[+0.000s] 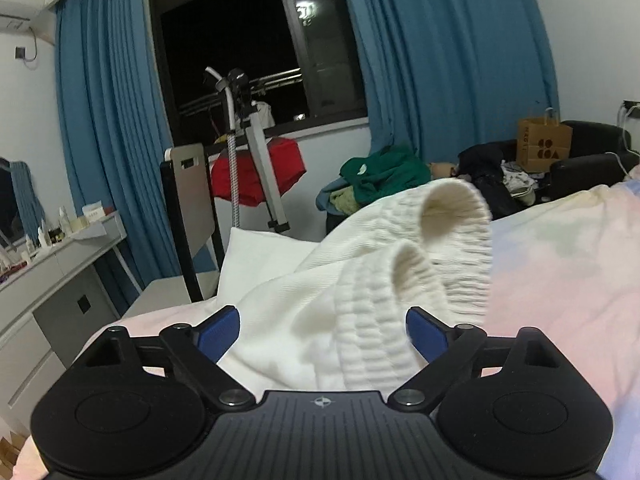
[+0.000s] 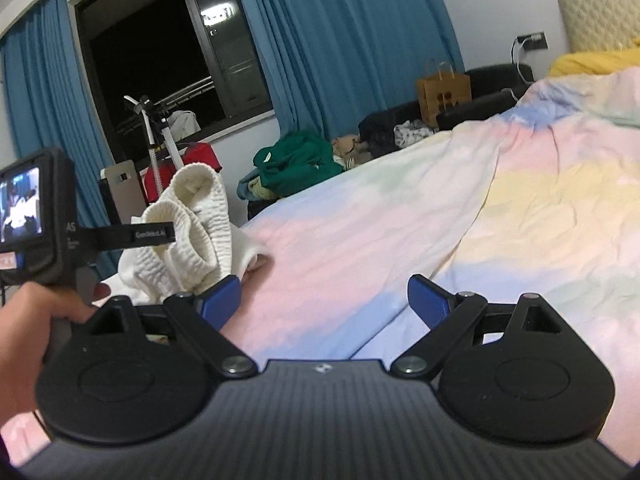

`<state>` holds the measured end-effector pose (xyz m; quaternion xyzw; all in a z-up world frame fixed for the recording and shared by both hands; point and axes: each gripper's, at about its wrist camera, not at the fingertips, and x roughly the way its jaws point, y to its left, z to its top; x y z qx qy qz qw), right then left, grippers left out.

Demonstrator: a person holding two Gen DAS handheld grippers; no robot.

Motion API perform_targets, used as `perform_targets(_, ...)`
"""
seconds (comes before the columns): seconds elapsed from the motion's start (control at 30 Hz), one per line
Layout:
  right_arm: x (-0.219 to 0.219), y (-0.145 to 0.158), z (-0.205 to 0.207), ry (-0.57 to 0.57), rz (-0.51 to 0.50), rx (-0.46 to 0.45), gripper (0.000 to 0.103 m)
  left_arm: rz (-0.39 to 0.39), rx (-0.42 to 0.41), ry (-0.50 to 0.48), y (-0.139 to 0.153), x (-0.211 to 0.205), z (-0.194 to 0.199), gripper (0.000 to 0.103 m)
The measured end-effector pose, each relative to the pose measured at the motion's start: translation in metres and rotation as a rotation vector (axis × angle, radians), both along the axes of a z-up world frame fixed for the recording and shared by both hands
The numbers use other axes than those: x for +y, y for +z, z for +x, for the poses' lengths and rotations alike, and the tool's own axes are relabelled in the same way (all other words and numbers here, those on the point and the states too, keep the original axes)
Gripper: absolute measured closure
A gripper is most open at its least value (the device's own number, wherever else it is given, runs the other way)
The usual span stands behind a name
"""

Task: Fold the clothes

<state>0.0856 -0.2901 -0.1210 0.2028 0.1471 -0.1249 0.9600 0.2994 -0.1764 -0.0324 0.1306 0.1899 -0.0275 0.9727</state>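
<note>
A white ribbed knit garment point(image 1: 360, 292) lies bunched on the pastel bedspread point(image 1: 560, 260), with its ribbed cuff or hem point(image 1: 452, 216) standing up. My left gripper point(image 1: 323, 334) is open, its blue fingers on either side of the white fabric without closing on it. In the right wrist view the same garment point(image 2: 192, 224) sits at the left, beside the left gripper's body. My right gripper point(image 2: 324, 304) is open and empty over the bedspread point(image 2: 480, 208), to the right of the garment.
A pile of green and other clothes point(image 1: 380, 176) lies beyond the bed's far edge. A brown paper bag point(image 1: 544, 144) stands on a black sofa. A garment steamer stand point(image 1: 256, 152), a chair point(image 1: 188, 200) and a grey desk point(image 1: 60, 280) stand at the left.
</note>
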Motion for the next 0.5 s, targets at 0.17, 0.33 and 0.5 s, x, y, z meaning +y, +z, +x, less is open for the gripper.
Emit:
perform_targets(0.17, 0.001, -0.011, 0.013, 0.023, 0.003, 0.027, 0.011, -0.074, 0.034, 0.025, -0.002, 0.009, 0.025, 0.036)
perform_targets(0.33, 0.008, -0.018, 0.018, 0.053, -0.014, 0.049, 0.011, -0.131, 0.045, 0.036, 0.003, 0.024, 0.038, 0.09)
perform_targets(0.5, 0.01, -0.016, 0.017, 0.055, -0.04, 0.027, 0.011, -0.125, -0.026, 0.003, 0.027, 0.057, -0.008, 0.091)
